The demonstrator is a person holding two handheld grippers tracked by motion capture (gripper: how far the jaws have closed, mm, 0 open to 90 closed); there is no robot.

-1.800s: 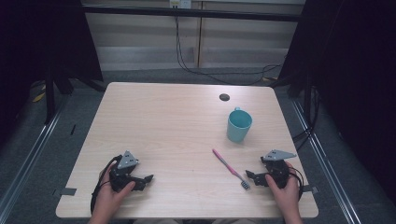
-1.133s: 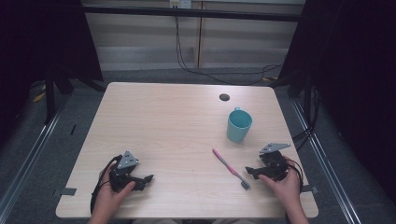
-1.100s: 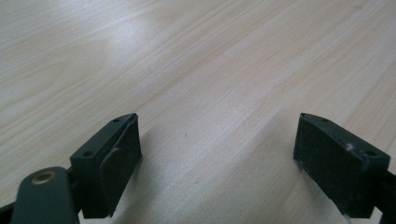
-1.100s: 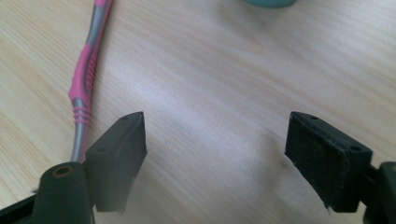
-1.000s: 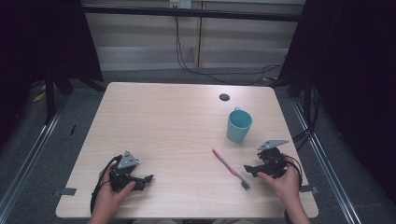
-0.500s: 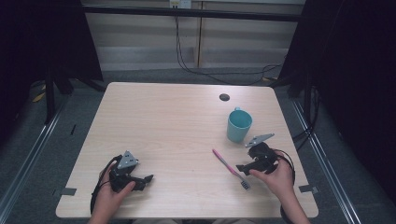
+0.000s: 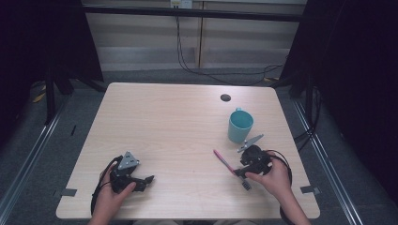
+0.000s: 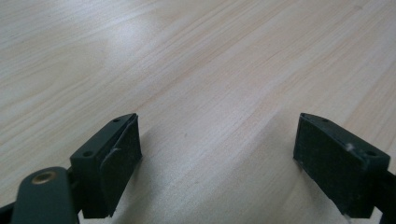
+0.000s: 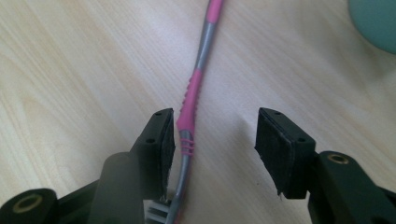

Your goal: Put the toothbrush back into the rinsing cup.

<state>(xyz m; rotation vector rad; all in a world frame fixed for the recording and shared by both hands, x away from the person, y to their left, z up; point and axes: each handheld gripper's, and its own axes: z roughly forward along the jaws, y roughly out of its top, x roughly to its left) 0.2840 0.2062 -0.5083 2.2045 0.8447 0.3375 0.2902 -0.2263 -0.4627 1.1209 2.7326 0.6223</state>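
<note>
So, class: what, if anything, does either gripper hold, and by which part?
Nothing yet. The right gripper straddles the toothbrush near its head, jaws just closing; the left gripper is open.

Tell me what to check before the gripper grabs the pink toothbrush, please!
1. Toothbrush lies between the right gripper jaws: ok; the jaws have just been closing around it.
2. Both pads pressing on it: not ok; it sits against one pad, the other stands apart with a gap.
3. Toothbrush flat on the table: ok.
4. Teal cup out of the way: ok, it stands apart beyond the gripper.
5. Left gripper out of the way: ok; it is open over bare wood, nothing between its jaws.
6. Bristle end free: cannot tell, partly hidden under the jaw.
</note>
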